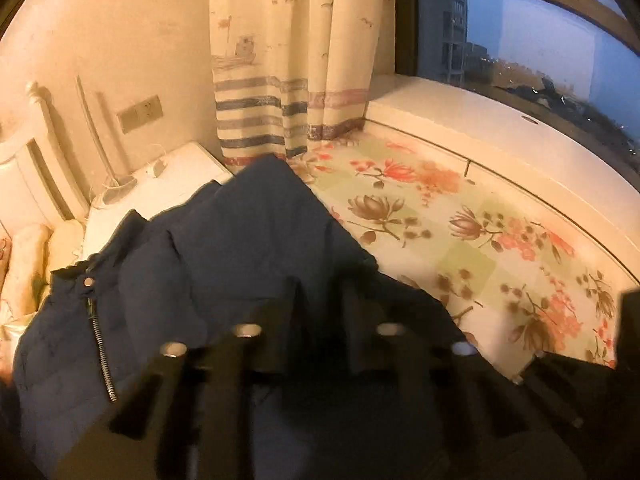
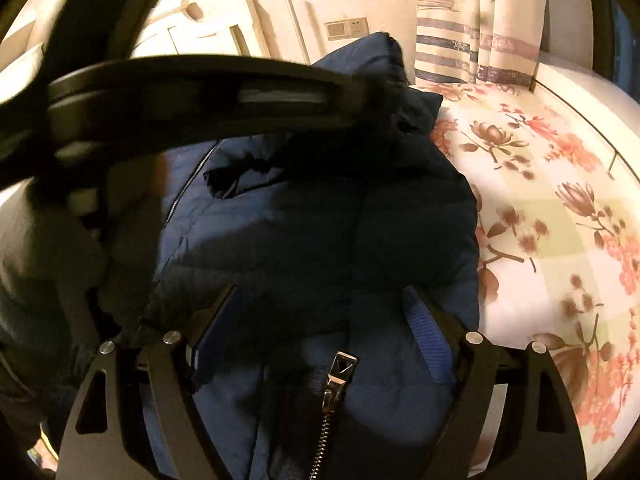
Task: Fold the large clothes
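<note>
A dark navy padded jacket [image 1: 248, 240] with a metal zip [image 1: 102, 344] lies bunched on the flowered bed sheet [image 1: 460, 220]. My left gripper [image 1: 320, 292] is over it, its dark fingers close together with jacket fabric between them. In the right wrist view the jacket [image 2: 320, 220] fills the middle, its zip pull [image 2: 340, 372] near the bottom. My right gripper [image 2: 324, 300] is open wide, its blue-padded fingers [image 2: 424, 328] on either side of the jacket. The left gripper's body [image 2: 200, 96] crosses the upper part of that view, blurred.
A white headboard [image 1: 24, 160] and rolled pillows [image 1: 28, 256] are at the left. A white bedside cabinet [image 1: 172, 184] stands by the wall. A striped curtain [image 1: 288, 80] hangs behind. A white sill [image 1: 500, 128] runs under the window [image 1: 540, 40].
</note>
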`<state>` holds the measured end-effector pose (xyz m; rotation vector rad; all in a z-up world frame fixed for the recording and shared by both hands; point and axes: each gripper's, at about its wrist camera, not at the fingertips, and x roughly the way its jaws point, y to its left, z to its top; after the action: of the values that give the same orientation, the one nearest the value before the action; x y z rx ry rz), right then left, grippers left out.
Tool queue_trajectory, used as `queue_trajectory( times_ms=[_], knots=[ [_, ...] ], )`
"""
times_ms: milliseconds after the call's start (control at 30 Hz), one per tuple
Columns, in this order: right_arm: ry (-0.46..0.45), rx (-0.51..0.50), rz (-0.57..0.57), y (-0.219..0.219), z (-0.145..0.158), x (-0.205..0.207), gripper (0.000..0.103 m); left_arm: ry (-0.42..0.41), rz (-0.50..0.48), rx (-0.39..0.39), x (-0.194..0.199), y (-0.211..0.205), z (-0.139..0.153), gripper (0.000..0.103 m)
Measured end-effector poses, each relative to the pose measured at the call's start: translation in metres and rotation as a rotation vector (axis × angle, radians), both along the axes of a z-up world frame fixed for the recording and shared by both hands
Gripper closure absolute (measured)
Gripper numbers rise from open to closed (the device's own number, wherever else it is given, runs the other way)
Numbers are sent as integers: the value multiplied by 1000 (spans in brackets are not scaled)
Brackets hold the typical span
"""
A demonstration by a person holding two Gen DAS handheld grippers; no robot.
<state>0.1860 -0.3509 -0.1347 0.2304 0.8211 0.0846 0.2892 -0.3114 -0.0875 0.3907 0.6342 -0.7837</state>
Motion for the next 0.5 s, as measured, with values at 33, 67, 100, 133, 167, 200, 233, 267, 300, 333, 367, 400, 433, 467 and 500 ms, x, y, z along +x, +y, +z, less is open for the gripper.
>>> queue_trajectory(
  times_ms=[33,67,100,133,167,200,233,267,300,333,367,400,433,467,500],
  knots=[
    [1,2,0,-1,-1,0,22,-15,7,-11,-4,4,3,89],
    [3,2,0,0,-1,1,22,-18,20,-36,-5,11,8,89],
    [3,0,0,0,-1,2,21,-14,26,-59,-4,18,11,88],
    [3,1,1,1,0,3,21,-12,26,-65,-4,21,13,80],
    [3,3,1,0,-1,4,21,-2,8,-63,-5,23,14,69],
    [3,7,1,1,0,3,21,-2,-6,-57,-8,23,14,34],
    [3,9,1,0,-1,3,20,-27,-17,-54,-12,24,14,5],
    [4,13,2,0,-1,4,20,-63,-36,-61,-18,23,13,2],
    [5,11,3,-1,-2,6,20,-77,-54,-59,-22,23,13,2],
    [5,10,3,-1,-2,6,20,-81,-61,-31,-23,16,11,2],
    [4,10,3,-1,-1,6,20,-87,-48,-5,-21,9,9,2],
    [4,9,3,0,-2,5,20,-88,-39,11,-19,3,7,2],
    [5,8,4,-1,-2,6,20,-82,-36,33,-15,-5,4,2],
    [4,8,4,-1,-2,6,20,-82,-31,51,-12,-11,1,3],
    [3,8,4,-1,-2,6,19,-97,-15,90,-8,-19,-3,11]
  ],
)
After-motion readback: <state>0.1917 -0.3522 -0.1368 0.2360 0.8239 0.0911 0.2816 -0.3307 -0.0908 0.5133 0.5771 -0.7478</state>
